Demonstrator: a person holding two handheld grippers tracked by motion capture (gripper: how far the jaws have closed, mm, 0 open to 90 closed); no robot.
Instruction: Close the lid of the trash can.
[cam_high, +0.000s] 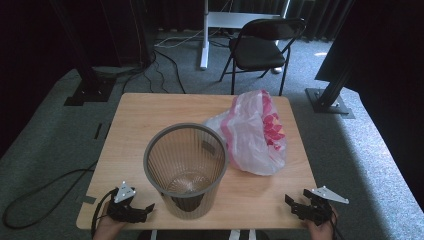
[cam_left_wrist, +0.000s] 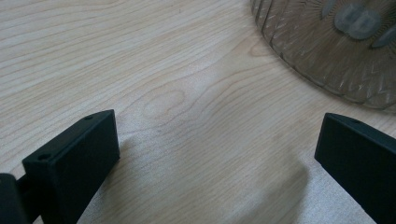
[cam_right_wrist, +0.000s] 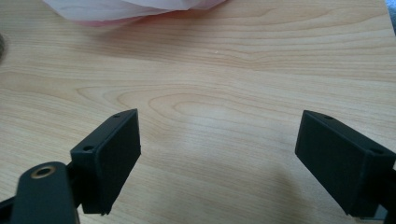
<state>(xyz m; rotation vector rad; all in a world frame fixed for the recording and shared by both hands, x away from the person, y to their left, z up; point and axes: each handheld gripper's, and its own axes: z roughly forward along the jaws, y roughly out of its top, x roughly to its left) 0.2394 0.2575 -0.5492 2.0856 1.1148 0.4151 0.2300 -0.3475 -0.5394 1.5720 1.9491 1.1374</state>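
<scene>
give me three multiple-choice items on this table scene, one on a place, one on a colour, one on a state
1. Where does the clear pink-and-white plastic bag lie relative to the grey ribbed plastic wastebasket in the high view?
A. right of it, farther back
B. inside it
C. left of it

2. What colour is the bag's print?
A. green
B. pink-red
C. blue

3. How do the left tongs and right tongs stand?
A. both shut
B. one holds the bag
C. both open, holding nothing

Answers: 1 A, the bag rests on the wooden table beside the basket's right rim. 2 B, pink-red patches show through the plastic. 3 C, each gripper view shows wide-apart jaws over bare wood.
</scene>
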